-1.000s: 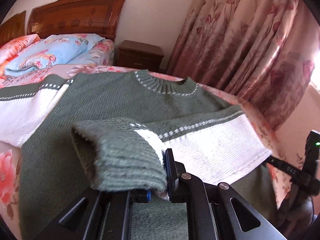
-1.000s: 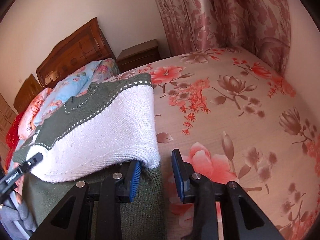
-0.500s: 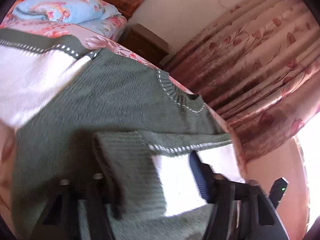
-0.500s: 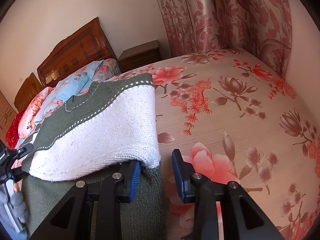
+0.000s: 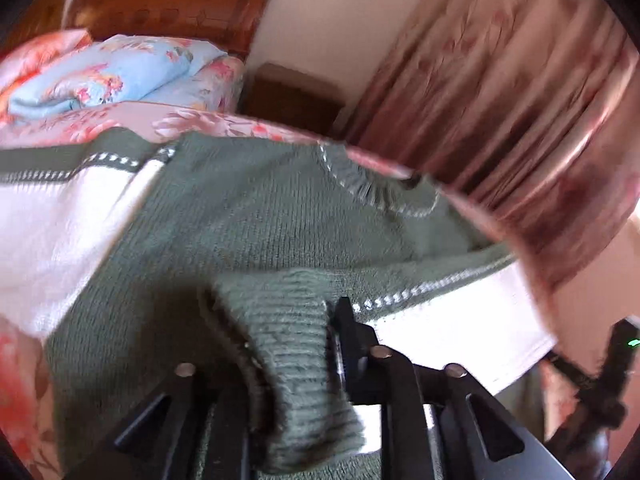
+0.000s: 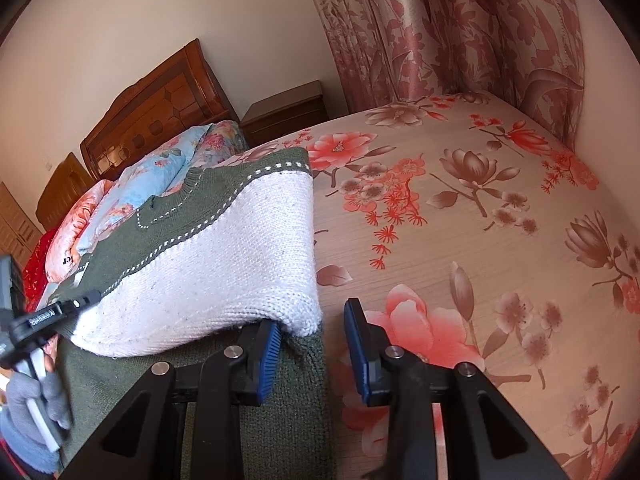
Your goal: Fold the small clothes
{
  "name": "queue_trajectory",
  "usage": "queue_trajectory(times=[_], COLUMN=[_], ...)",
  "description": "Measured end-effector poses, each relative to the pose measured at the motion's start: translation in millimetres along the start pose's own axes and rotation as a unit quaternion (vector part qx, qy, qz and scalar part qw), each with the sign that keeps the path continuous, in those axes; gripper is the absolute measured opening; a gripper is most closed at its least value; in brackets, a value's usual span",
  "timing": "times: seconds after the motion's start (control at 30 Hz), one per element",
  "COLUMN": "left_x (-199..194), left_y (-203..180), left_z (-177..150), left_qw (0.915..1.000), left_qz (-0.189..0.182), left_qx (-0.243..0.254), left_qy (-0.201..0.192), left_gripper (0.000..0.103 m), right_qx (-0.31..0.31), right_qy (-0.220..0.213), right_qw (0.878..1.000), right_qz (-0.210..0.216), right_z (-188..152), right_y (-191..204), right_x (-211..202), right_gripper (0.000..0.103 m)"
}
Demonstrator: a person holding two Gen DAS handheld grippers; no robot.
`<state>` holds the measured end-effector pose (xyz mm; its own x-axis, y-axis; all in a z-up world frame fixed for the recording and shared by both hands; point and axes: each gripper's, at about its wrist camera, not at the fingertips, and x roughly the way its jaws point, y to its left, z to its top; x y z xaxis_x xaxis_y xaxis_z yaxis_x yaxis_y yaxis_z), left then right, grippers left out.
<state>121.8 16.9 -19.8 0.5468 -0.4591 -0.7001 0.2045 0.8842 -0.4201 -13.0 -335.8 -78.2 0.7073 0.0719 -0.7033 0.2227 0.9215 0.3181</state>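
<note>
A green and white knit sweater (image 5: 260, 216) lies spread on the floral bed, neck towards the curtain. Its right sleeve (image 5: 448, 320) is folded across the body. My left gripper (image 5: 296, 340) is shut on the sleeve's ribbed green cuff (image 5: 292, 320) and holds it above the sweater body. In the right wrist view the same sweater (image 6: 224, 248) lies at the left, its white sleeve fold over the green body. My right gripper (image 6: 312, 344) is open at the sleeve's fold edge, its left pad (image 6: 269, 354) tucked under the white knit, with nothing between the pads.
The floral bedsheet (image 6: 460, 240) spreads to the right. Folded quilts and pillows (image 5: 100, 76) lie at the wooden headboard (image 6: 160, 108). A nightstand (image 6: 288, 112) and patterned curtains (image 6: 460, 28) stand behind the bed. A gloved hand (image 6: 36, 408) holds the left gripper.
My left gripper has swung with the cuff over the sweater body, tilting and returning; the view is blurred by motion. My right gripper has stayed open at the sleeve fold.
</note>
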Motion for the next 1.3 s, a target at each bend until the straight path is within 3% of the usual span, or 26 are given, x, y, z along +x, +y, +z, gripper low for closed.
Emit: queue_trajectory(times=[0.03,0.13,0.17,0.23,0.37,0.5,0.57,0.77,0.9,1.03,1.13,1.3], left_x=[-7,-44,-56,-62,-34,11,11,24,22,21,19,17], left_y=[5,12,10,-3,-43,-47,-51,-64,-74,-74,-71,-71], left_z=[-1,-8,-9,-8,-6,-15,-18,-21,-24,-23,-23,-23], left_qw=[0.9998,0.991,0.9884,0.9892,0.9942,0.9945,0.9938,0.989,0.9851,0.9854,0.987,0.9875], left_qz=[0.008,0.06,0.056,0.044,0.026,0.071,0.07,0.079,0.085,0.082,0.074,0.071], left_qx=[-0.013,-0.052,-0.058,-0.032,0.063,0.076,0.084,0.125,0.149,0.148,0.142,0.14], left_qy=[-0.011,-0.107,-0.129,-0.136,-0.083,-0.01,-0.021,0.002,0.018,0.018,0.015,0.014], left_gripper=[0.103,0.103,0.103,0.103,0.103,0.103,0.103,0.103,0.103,0.103,0.103,0.103], right_qx=[0.0,-0.001,-0.001,-0.001,-0.002,-0.003,-0.005,-0.006,-0.048,-0.095,-0.115,-0.172], right_qy=[0.0,0.0,-0.001,-0.001,0.0,0.0,0.0,0.01,0.004,-0.04,-0.067,-0.079], right_qw=[1.0,1.0,1.0,1.0,1.0,1.0,1.0,1.0,0.997,0.986,0.98,0.968], right_qz=[0.0,0.0,0.0,0.001,0.0,-0.001,0.0,-0.009,-0.064,-0.131,-0.149,-0.164], right_z=[0,0,0,0,0,0,0,-8,-24,-13,3,22], right_y=[0,0,0,0,1,1,1,2,5,17,29,57], right_x=[0,0,0,0,0,0,0,-8,-23,-40,-48,-38], right_gripper=[0.03,0.031,0.031,0.031,0.031,0.031,0.032,0.033,0.033,0.033,0.033,0.033])
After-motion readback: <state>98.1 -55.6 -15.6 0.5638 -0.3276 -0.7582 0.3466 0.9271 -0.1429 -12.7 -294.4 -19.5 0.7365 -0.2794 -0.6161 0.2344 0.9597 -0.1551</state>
